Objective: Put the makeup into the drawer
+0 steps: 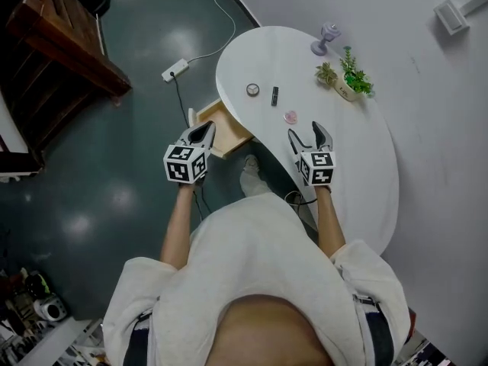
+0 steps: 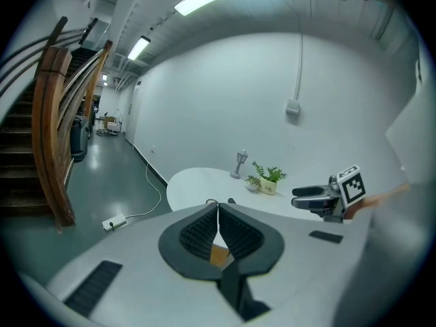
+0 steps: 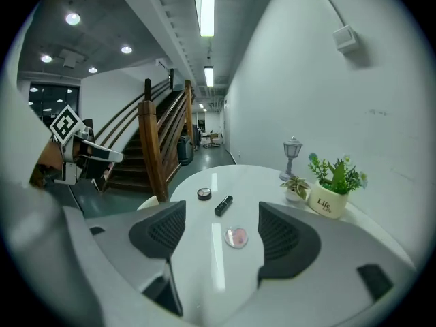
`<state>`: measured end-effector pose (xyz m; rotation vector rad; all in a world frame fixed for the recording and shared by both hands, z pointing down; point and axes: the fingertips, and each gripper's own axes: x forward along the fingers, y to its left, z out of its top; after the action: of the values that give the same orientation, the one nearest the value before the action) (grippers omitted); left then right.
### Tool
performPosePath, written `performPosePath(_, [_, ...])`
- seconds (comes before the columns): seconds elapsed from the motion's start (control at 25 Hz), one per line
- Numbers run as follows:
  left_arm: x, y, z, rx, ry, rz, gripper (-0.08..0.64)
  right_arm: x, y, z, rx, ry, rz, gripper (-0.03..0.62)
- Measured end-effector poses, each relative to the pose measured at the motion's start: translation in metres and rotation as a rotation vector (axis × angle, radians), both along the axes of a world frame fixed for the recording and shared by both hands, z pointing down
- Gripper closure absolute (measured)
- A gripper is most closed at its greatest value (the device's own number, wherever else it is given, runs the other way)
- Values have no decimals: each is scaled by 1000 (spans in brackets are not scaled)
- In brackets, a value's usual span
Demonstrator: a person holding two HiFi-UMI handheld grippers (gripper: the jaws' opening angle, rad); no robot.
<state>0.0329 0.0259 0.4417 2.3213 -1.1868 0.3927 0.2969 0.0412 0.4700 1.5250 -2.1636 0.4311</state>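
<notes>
Three makeup pieces lie on the white oval table [image 1: 358, 166]: a pink round compact [image 1: 290, 117], a black lipstick tube [image 1: 274, 95] and a small dark round compact [image 1: 252, 89]. The wooden drawer [image 1: 232, 132] stands pulled out at the table's left edge. My right gripper [image 1: 306, 130] is open over the table, just short of the pink compact. In the right gripper view the pink compact [image 3: 236, 237] lies ahead between the spread jaws, untouched. My left gripper [image 1: 206, 126] is shut and empty, above the drawer.
A potted plant [image 1: 347, 82] and a small lamp ornament [image 1: 326, 36] stand at the table's far side by the wall. A power strip [image 1: 174, 70] with its cable lies on the dark floor. A wooden staircase [image 1: 61, 44] rises at the far left.
</notes>
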Motion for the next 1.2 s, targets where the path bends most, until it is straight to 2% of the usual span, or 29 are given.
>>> performPosePath(0.32, [20,-54,5,-34,-36,-17,546,6,-39,31,-91,-31,-21,284])
performPosePath(0.68, [42,-89,19,-65,-50,0,546,14,-65,65,-171,-41,-24,296])
performPosePath(1.2, [23,-97,23,-77,-3,111,546,8,-62,102,-324,43,49,296])
